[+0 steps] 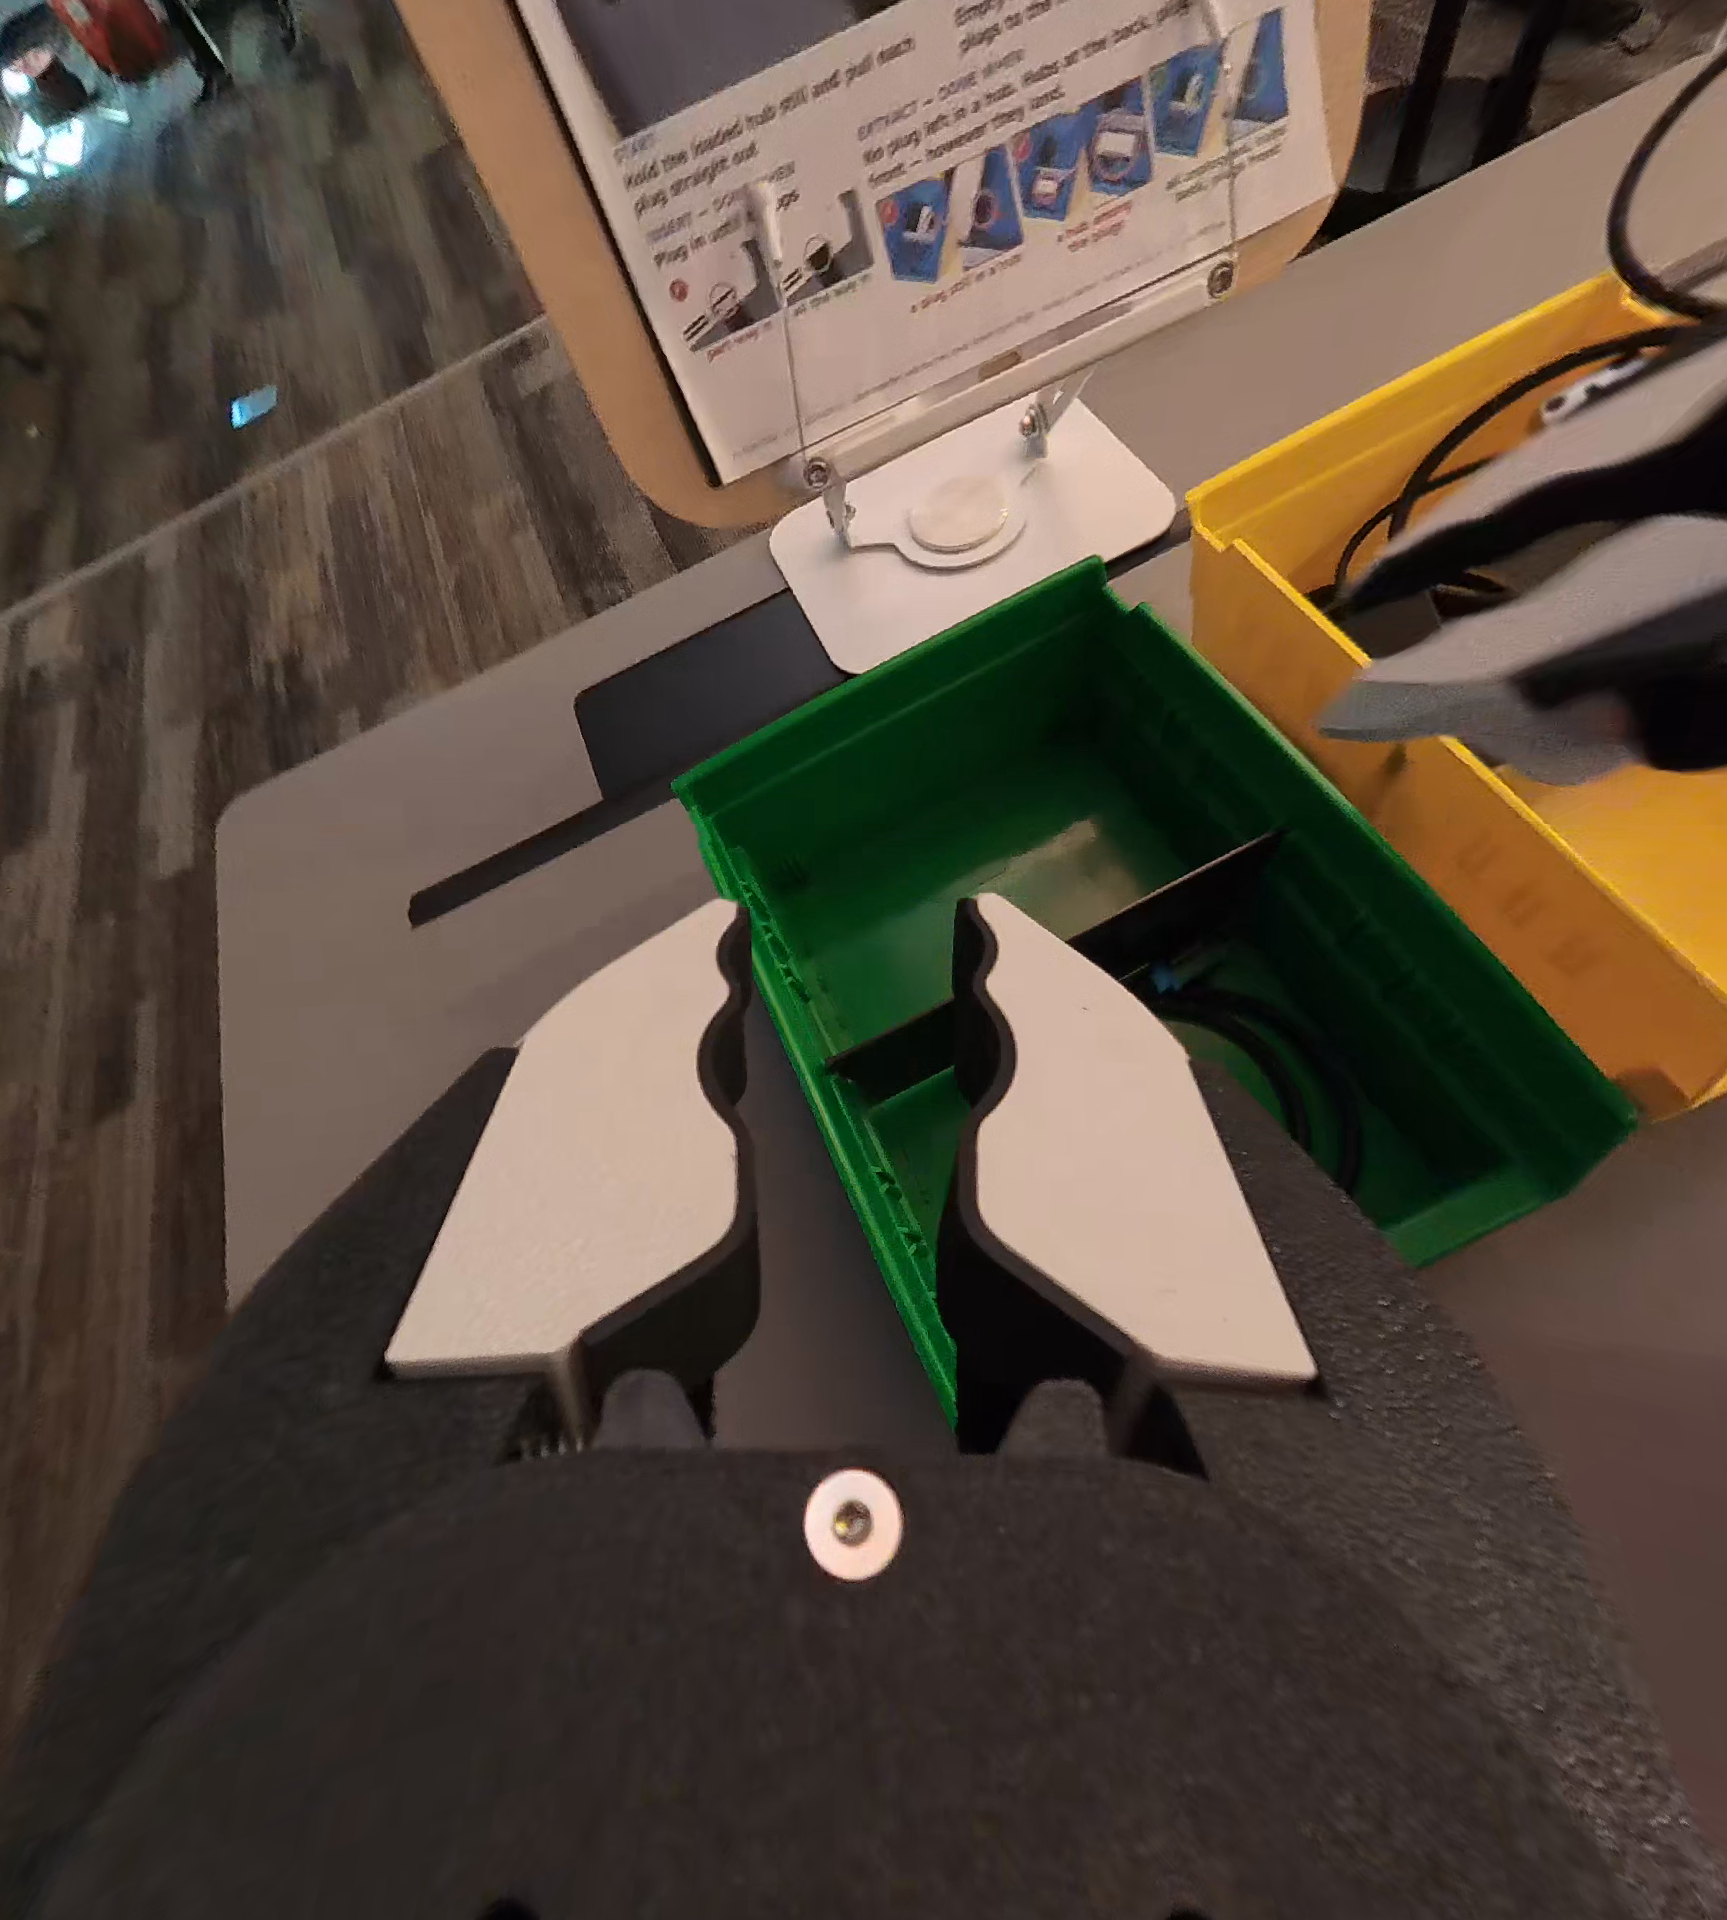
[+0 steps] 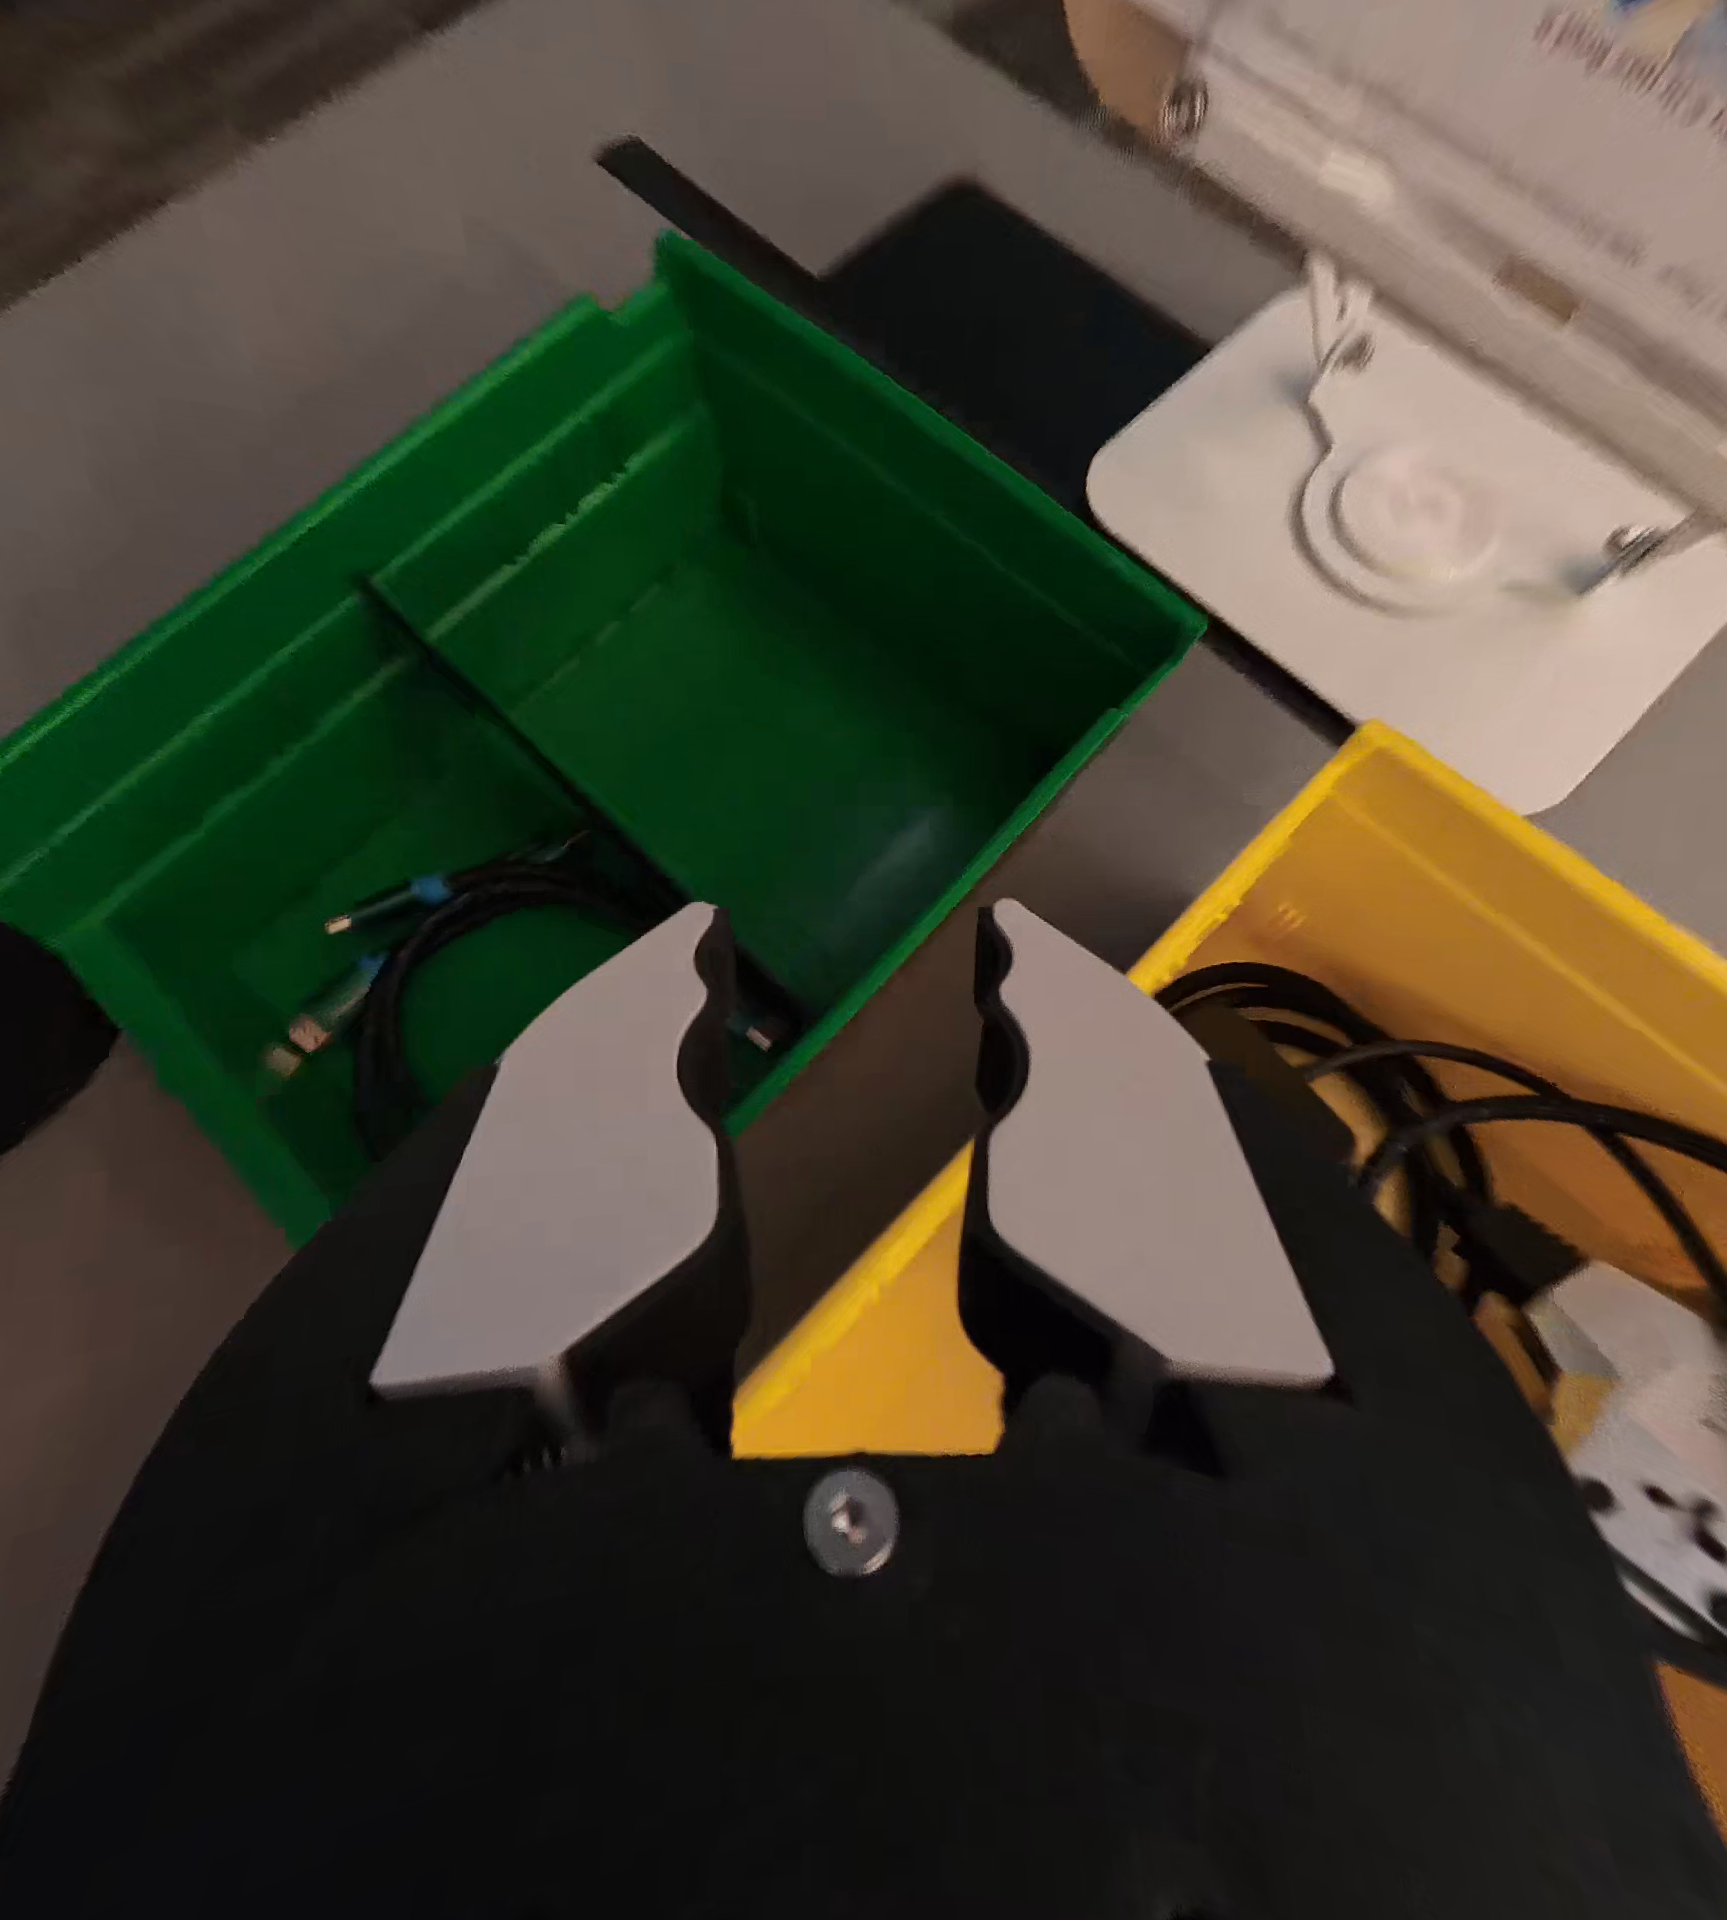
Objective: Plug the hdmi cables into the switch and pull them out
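A green bin (image 1: pixel 1503 935) (image 2: pixel 942 416) with a black divider (image 1: pixel 1202 873) holds coiled black cables (image 2: pixel 485 935) with blue-ended plugs in its near compartment; its far compartment is bare. A yellow bin (image 1: pixel 1669 987) (image 2: pixel 1461 883) to the right holds black cables (image 2: pixel 1565 1122) and a white box-shaped switch (image 2: pixel 1690 1475). My left gripper (image 1: pixel 848 914) is open and empty above the green bin's left wall. My right gripper (image 2: pixel 854 920) is open and empty above the gap between the two bins; it also shows blurred in the left wrist view (image 1: pixel 1565 582), over the yellow bin.
A white stand (image 1: pixel 973 540) (image 2: pixel 1410 582) holds an instruction sheet (image 1: pixel 942 208) behind the bins. A black mat (image 1: pixel 693 707) lies on the grey table (image 1: pixel 371 987). The table's left edge drops to a wood-pattern floor (image 1: pixel 111 520).
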`<state>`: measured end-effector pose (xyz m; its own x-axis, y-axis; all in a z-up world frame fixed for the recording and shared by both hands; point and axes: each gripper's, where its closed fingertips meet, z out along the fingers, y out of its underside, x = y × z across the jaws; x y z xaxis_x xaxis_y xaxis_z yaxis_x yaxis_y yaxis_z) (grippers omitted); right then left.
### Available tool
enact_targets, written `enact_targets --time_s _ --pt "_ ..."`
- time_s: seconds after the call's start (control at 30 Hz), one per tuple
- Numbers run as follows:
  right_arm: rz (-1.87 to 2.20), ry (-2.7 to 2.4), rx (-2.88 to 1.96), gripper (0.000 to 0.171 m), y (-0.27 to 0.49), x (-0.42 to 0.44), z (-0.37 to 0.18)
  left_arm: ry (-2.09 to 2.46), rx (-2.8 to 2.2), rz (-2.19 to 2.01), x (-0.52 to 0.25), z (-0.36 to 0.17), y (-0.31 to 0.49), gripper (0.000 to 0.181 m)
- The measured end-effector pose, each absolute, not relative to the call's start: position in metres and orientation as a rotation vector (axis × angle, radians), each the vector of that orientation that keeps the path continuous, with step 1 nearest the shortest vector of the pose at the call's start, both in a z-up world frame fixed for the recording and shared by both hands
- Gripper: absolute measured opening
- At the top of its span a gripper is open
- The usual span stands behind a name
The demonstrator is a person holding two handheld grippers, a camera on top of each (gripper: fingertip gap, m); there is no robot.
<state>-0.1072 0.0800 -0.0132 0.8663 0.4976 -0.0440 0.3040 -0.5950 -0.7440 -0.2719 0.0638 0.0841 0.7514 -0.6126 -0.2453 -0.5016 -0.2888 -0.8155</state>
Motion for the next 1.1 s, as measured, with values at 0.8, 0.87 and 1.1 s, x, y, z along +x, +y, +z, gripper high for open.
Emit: enact_targets --time_s 0.8,0.87,1.1 --pt "0.279 -0.072 -3.101 0.022 0.118 -0.109 -0.122 0.964 -1.909 -0.077 -0.257 0.081 0.052 0.035" --pt "0.169 -0.085 -3.070 0.010 0.126 -0.102 -0.122 0.974 -1.911 -0.072 -0.257 0.080 0.052 0.035" --pt "-0.011 -0.136 -3.049 0.020 0.128 -0.096 -0.124 1.000 -1.915 -0.052 -0.252 0.076 0.054 0.035"
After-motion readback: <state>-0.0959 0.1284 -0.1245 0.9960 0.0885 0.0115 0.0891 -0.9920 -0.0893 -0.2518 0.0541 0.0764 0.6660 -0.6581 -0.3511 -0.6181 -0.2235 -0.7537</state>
